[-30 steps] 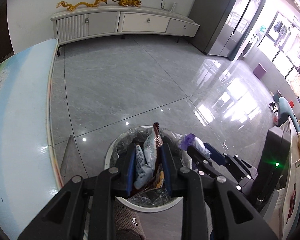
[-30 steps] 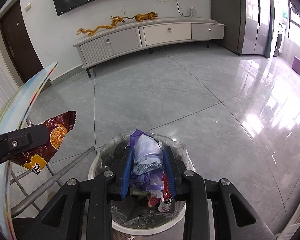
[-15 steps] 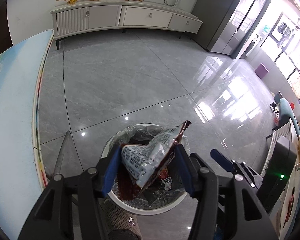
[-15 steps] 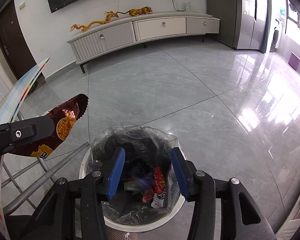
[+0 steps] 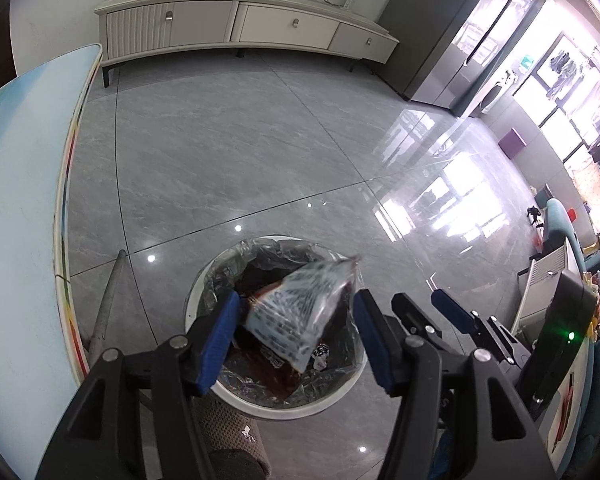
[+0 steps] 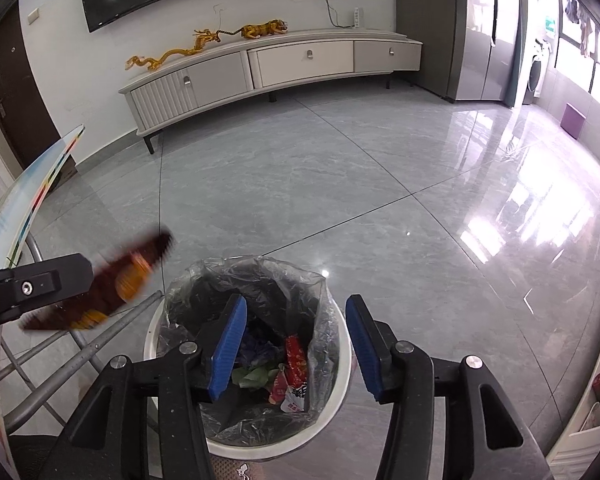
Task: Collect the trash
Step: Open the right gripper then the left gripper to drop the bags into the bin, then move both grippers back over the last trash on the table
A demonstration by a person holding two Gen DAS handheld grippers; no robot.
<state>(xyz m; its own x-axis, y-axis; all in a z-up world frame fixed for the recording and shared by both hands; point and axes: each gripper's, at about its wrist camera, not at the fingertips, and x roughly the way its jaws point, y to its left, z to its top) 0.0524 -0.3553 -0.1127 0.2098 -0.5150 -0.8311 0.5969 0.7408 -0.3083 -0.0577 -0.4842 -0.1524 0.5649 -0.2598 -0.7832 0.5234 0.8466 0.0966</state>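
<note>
Two hand-held grippers releasing trash over the bin [image 6: 332,396].
Left hand-held gripper [image 5: 296,340] is opening, snack wrapper [image 5: 300,316] dropping free; right hand-held gripper [image 6: 296,344] is opening, empty.

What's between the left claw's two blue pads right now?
A snack wrapper, blurred and loose between the open pads, above the lined trash bin. Left wrist view; the claw has just been opening.

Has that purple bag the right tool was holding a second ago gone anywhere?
Yes. It has dropped from between the right tool's pads, which have just been opening, into the trash bin, where purple shows among the rubbish.
</note>
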